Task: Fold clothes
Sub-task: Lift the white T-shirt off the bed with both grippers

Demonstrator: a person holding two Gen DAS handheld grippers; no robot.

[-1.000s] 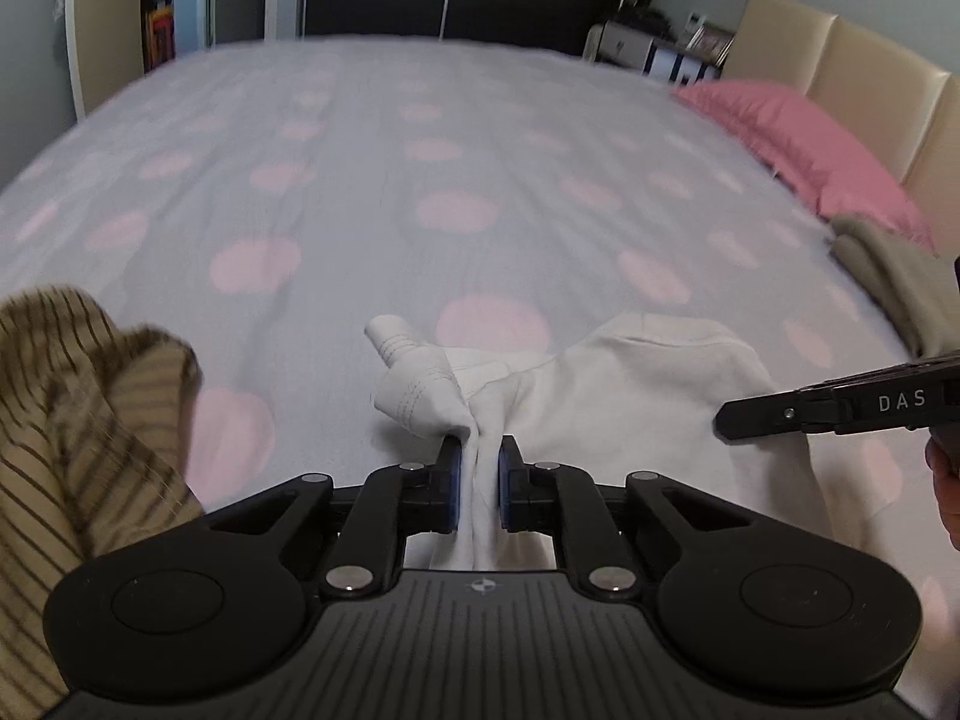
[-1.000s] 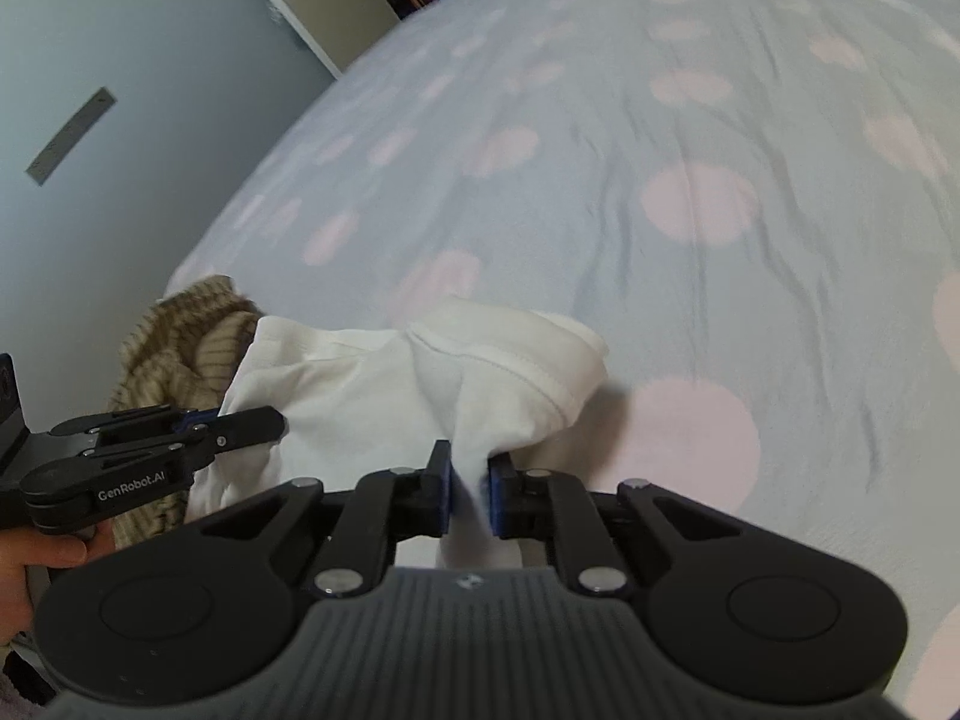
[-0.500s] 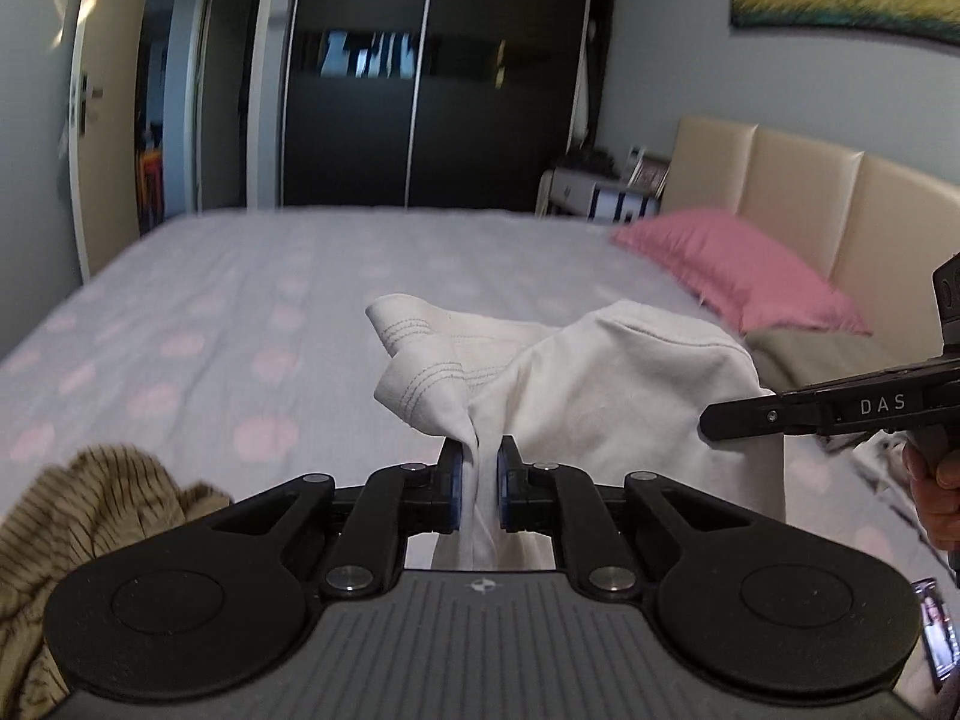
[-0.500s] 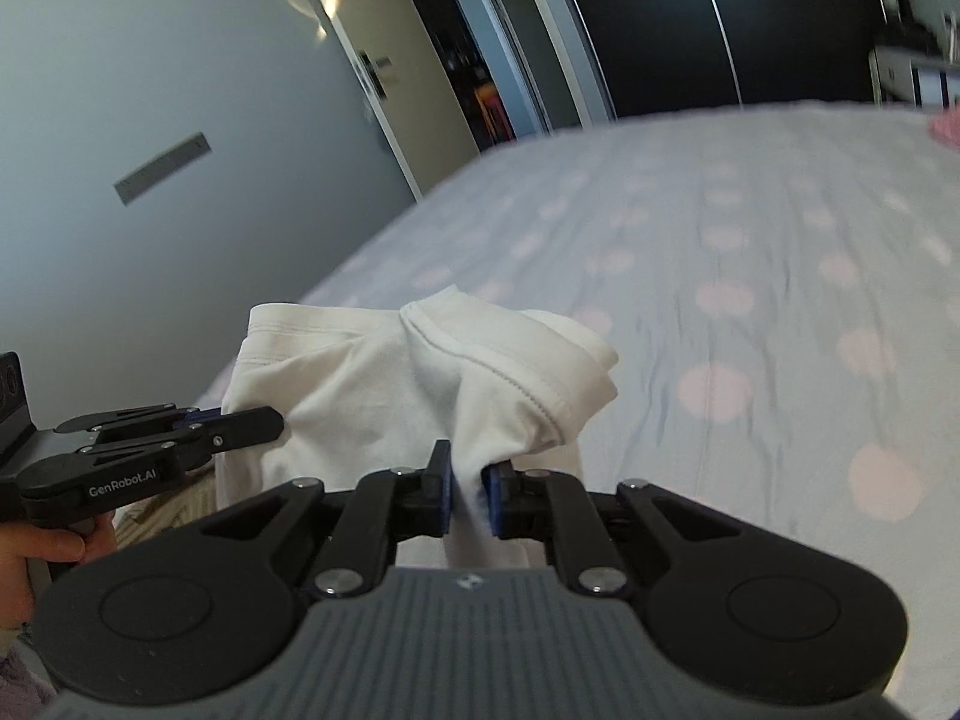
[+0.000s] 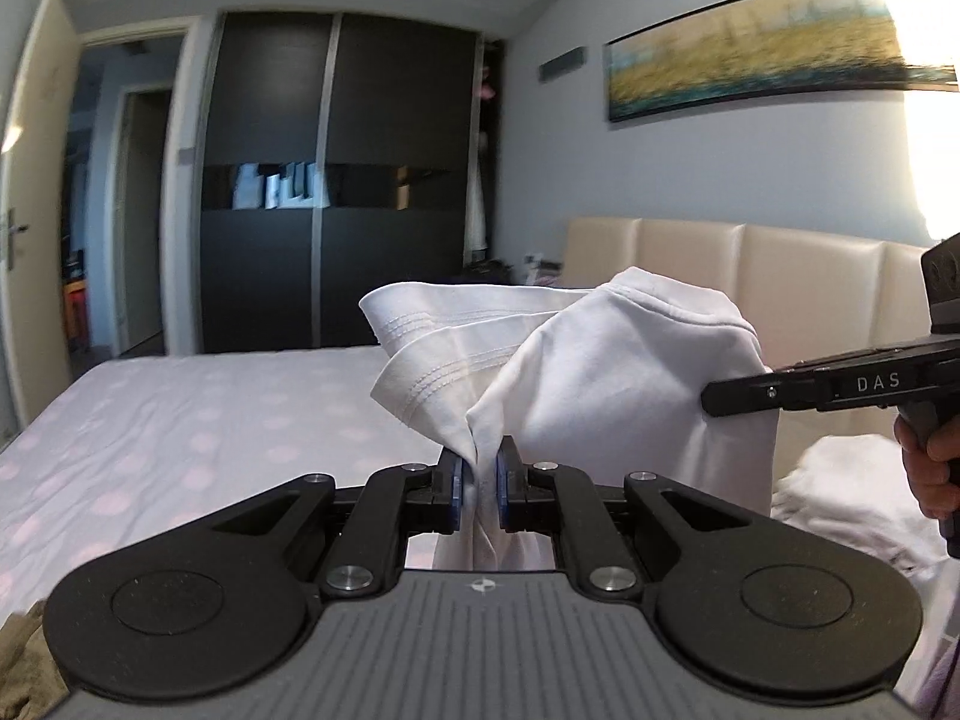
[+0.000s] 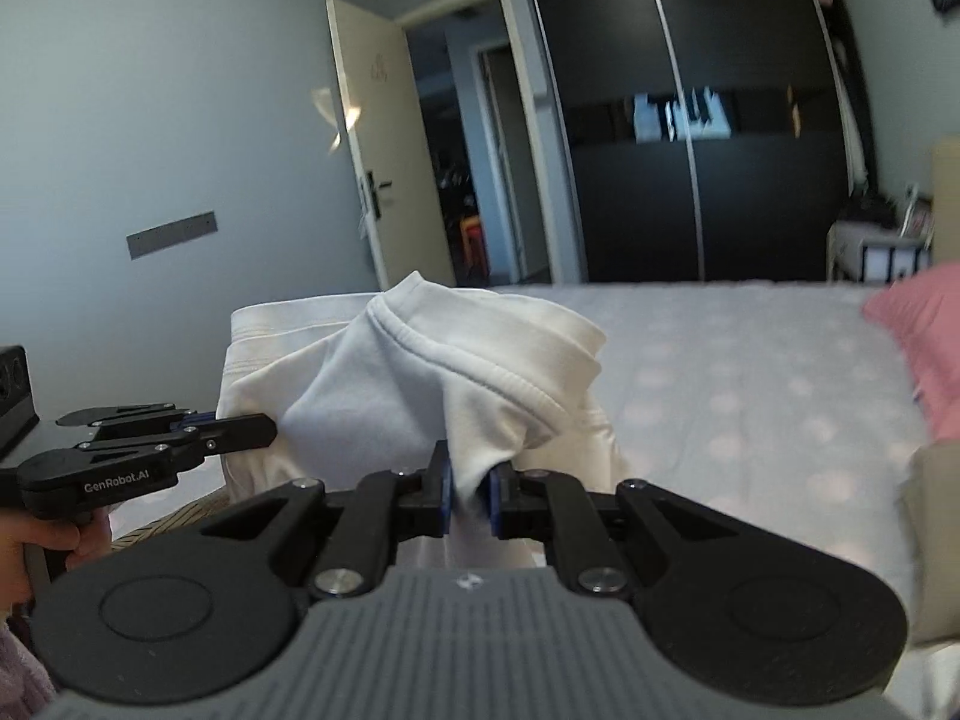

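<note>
A white T-shirt point(image 5: 606, 372) hangs in the air above the bed, bunched between both grippers. My left gripper point(image 5: 480, 483) is shut on a fold of it near a stitched hem. My right gripper point(image 6: 468, 495) is shut on another fold below the ribbed collar point(image 6: 456, 360). In the left wrist view the right gripper point(image 5: 720, 405) reaches in from the right edge against the shirt's side, with a hand point(image 5: 930, 462) behind it. In the right wrist view the left gripper point(image 6: 264, 426) comes in from the left. The shirt's lower part is hidden behind the gripper bodies.
The bed point(image 5: 180, 420) with a pale sheet dotted in pink spreads out below. A pink pillow point(image 6: 924, 330) lies at its head by a beige headboard point(image 5: 750, 264). A striped tan garment point(image 5: 18, 660) sits at the lower left, white laundry point(image 5: 840, 498) at the right. Dark wardrobe point(image 5: 336, 180) behind.
Both grippers have risen with the white shirt, lifting it off the bed, and have tilted up toward level, so the wardrobe and walls now fill the view.
</note>
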